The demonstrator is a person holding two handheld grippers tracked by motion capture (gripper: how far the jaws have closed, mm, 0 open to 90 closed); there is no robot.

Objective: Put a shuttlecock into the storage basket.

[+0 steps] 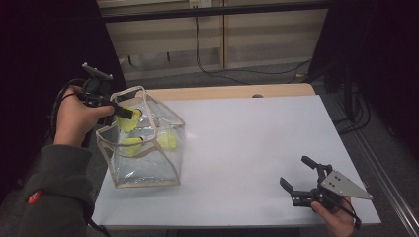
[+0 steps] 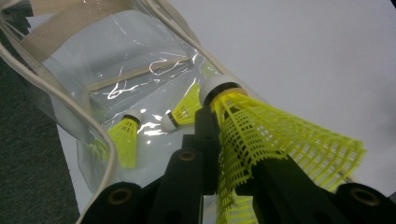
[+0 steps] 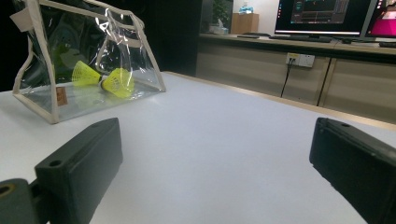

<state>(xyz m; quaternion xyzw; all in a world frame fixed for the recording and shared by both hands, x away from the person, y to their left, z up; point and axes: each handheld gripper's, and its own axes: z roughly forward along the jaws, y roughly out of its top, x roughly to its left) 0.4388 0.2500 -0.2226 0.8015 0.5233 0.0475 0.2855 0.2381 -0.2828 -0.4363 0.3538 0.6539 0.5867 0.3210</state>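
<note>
Left claw (image 2: 219,140) pinches a yellow shuttlecock (image 2: 280,140) over the mouth of the clear bag (image 1: 148,163) at the counter's (image 1: 257,148) left, where a snagged skirt could tip it, while the right claw (image 1: 299,175) waits wide apart.

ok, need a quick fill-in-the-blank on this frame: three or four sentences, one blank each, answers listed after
1. The left gripper is shut on a yellow ____.
2. The held shuttlecock hangs over the open top of a clear ____.
3. The number of shuttlecocks already lying inside the bag is ____.
4. The right gripper, over the white table, has its jaws ____.

Missing words: shuttlecock; bag; two; open
</note>
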